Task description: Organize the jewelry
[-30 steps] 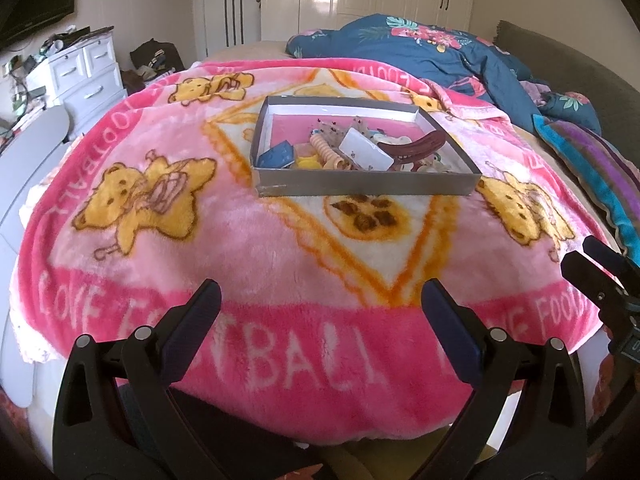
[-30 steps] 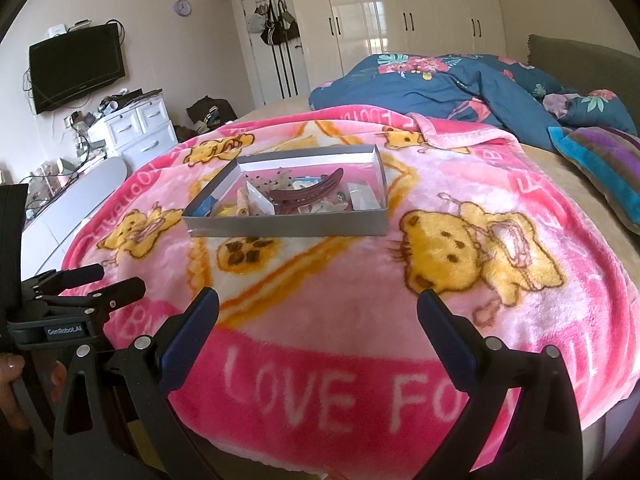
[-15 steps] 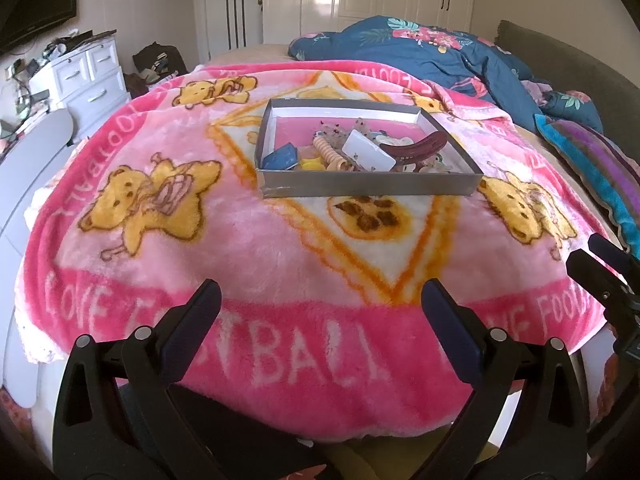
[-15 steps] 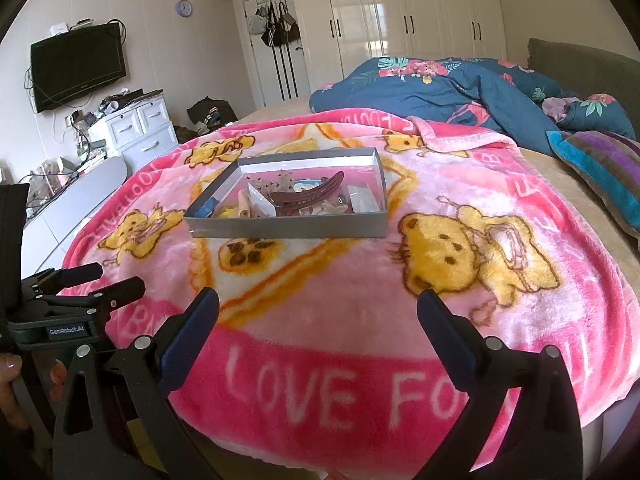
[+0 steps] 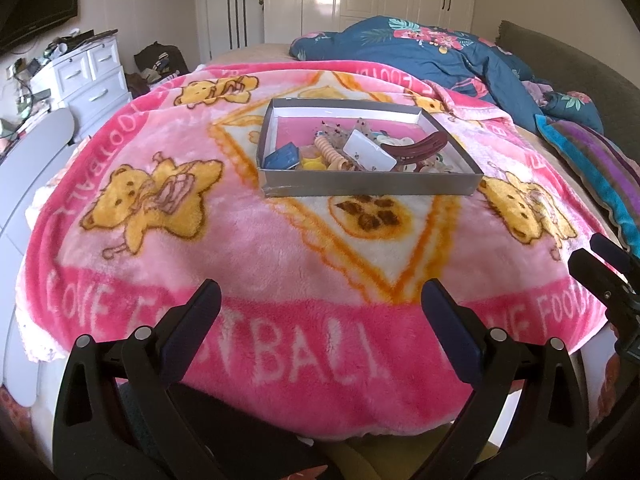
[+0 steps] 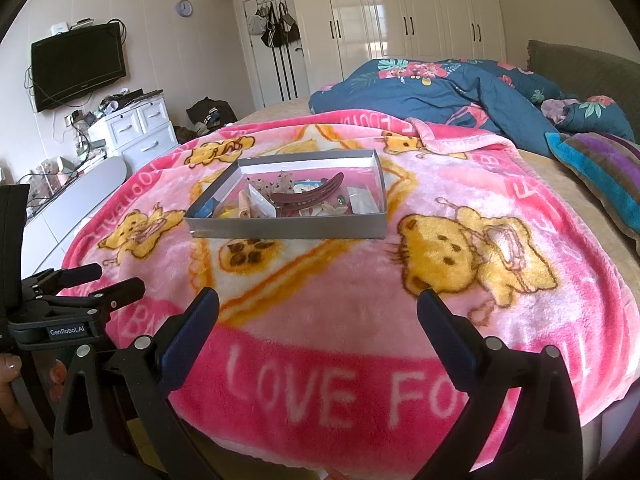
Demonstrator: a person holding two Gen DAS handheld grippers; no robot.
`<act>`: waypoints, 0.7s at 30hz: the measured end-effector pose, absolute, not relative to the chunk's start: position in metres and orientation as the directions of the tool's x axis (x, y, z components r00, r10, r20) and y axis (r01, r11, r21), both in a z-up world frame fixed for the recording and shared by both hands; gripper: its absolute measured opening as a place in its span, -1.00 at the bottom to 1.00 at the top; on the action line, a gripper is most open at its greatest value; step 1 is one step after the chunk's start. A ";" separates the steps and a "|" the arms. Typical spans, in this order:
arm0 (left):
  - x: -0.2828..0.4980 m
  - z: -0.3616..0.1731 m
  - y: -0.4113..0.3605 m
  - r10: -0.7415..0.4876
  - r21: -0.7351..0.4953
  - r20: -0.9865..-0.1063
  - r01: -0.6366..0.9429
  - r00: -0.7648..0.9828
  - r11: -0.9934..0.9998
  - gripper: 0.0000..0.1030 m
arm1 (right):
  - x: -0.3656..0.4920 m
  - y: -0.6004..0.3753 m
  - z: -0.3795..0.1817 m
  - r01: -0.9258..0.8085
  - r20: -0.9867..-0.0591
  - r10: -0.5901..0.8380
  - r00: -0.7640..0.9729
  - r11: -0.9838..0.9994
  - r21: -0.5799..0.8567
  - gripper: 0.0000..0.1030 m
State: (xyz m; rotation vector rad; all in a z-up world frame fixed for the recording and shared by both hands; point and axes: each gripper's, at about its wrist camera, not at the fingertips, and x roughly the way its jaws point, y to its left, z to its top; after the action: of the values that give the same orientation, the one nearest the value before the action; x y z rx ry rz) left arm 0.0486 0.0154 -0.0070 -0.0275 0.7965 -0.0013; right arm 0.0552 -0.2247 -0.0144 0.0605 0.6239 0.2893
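A shallow grey box (image 5: pixel 372 188) (image 6: pixel 288 232) sits on the pink bear blanket in the middle of the bed. It holds a maroon hair claw (image 5: pixel 420 150) (image 6: pixel 310 196), a beige spiral tie (image 5: pixel 330 152), a blue piece (image 5: pixel 286 157), a white card (image 5: pixel 366 151) and other small items. My left gripper (image 5: pixel 320 312) is open and empty at the bed's near edge, well short of the box. My right gripper (image 6: pixel 318 316) is open and empty, also short of the box. The left gripper also shows in the right wrist view (image 6: pixel 102 280).
The pink blanket (image 5: pixel 240 248) covers the bed. A blue floral duvet (image 5: pixel 432 52) lies bunched at the far end. A striped pillow (image 6: pixel 604 176) lies to the right. White drawers (image 6: pixel 136 128) and a wall TV (image 6: pixel 78 64) stand on the left.
Both grippers have moved slightly forward toward the box. Both stay open and empty.
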 end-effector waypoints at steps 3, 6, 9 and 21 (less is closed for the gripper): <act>0.048 -0.007 0.015 -0.012 -0.025 -0.714 -0.010 0.700 1.000 0.82 | 0.055 -0.225 -0.014 -0.249 -0.567 0.286 0.772 0.958 0.145 0.92; 0.048 -0.007 0.015 -0.010 -0.023 -0.715 -0.010 0.699 1.000 0.82 | 0.055 -0.225 -0.014 -0.249 -0.568 0.285 0.772 0.958 0.143 0.92; 0.048 -0.007 0.015 -0.011 -0.024 -0.715 -0.009 0.699 1.000 0.82 | 0.055 -0.225 -0.014 -0.250 -0.568 0.286 0.772 0.958 0.143 0.92; 0.048 -0.006 0.015 -0.011 -0.023 -0.714 -0.008 0.700 1.000 0.82 | 0.054 -0.224 -0.014 -0.249 -0.567 0.285 0.773 0.958 0.142 0.92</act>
State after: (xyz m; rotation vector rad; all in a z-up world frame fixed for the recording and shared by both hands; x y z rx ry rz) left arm 0.0476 0.0149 -0.0061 -0.0251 0.7956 -0.0015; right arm 0.0541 -0.2241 -0.0144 0.0598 0.6238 0.2892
